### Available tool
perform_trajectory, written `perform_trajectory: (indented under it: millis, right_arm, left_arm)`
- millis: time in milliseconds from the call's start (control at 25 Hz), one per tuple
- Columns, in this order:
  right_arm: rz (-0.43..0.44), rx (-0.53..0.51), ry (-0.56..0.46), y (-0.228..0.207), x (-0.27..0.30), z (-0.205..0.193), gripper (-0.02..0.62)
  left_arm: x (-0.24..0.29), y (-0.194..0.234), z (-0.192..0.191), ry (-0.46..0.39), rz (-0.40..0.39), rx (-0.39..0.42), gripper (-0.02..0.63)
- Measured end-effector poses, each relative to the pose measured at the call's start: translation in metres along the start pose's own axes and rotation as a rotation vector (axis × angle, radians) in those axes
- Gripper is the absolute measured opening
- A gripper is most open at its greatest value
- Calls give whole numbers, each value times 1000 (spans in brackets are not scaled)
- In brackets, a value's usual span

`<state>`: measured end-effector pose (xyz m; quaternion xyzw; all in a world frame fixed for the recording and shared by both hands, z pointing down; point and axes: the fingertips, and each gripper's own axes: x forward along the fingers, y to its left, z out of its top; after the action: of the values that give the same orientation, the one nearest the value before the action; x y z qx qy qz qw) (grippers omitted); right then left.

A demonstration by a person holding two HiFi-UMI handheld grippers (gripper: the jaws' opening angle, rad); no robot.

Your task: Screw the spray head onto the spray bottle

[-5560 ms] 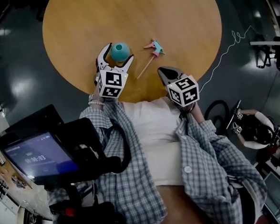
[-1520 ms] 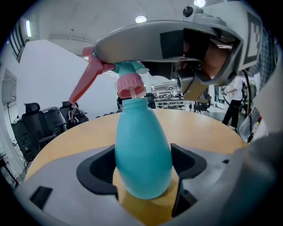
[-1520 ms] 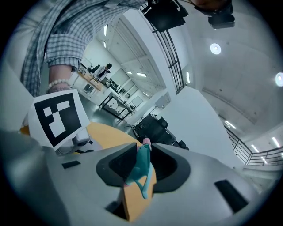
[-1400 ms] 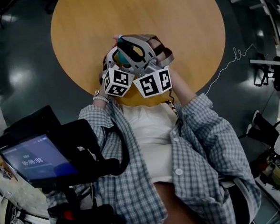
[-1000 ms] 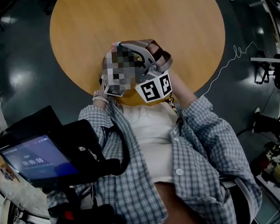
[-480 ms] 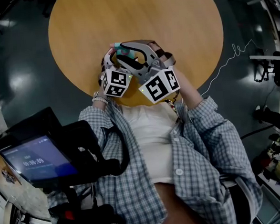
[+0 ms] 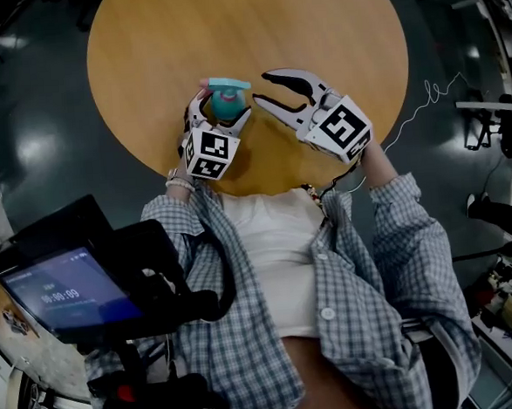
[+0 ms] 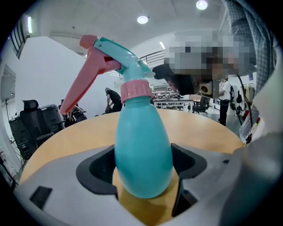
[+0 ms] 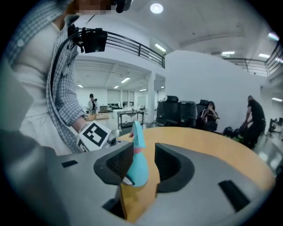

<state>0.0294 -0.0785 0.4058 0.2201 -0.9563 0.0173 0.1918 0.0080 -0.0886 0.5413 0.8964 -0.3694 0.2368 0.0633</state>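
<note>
- Pointing straight up near the person's edge of the round wooden table, the teal spray bottle carries its spray head on the neck, with a pink collar at the joint.
- Left gripper is clamped on the bottle's smooth, egg-shaped belly, one grey jaw on each side. No view shows whether the base touches the tabletop.
- Right gripper is released, its jaws spread and pressing on nothing, and it hangs over the table just beside the bottle.
- The bottle's long axis runs vertical. The long pink trigger slopes down on the side turned away from the right gripper.
- Only the left gripper view shows collar and trigger close up. From above, the head view reduces the bottle to a teal cap between the jaws.
- Only the right gripper view frames the bottle, untouched, in the gap between its ridged dark pads, with the left gripper's marker cube beside it.
- The person's checked shirt fills the space off the table's near edge.
</note>
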Motion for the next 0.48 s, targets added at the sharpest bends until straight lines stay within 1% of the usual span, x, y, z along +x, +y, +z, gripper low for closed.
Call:
perform_trajectory:
  millis: [40, 120, 200, 280, 480]
  right_arm:
    - [48, 1, 34, 1, 2, -5, 141]
    - [143, -53, 124, 7, 9, -15, 145]
    - [225, -115, 202, 14, 17, -22, 185]
    - [294, -141, 232, 21, 27, -21, 198]
    - [453, -191, 255, 43, 43, -18, 198]
  left_arm:
    - [-1, -1, 0, 0, -5, 2, 393]
    - [-3, -2, -1, 1, -16, 8, 391]
    - [-5, -4, -1, 1, -28, 15, 391]
    - [-8, -6, -2, 1, -35, 23, 393]
    - [-11, -10, -3, 0, -66, 43, 393]
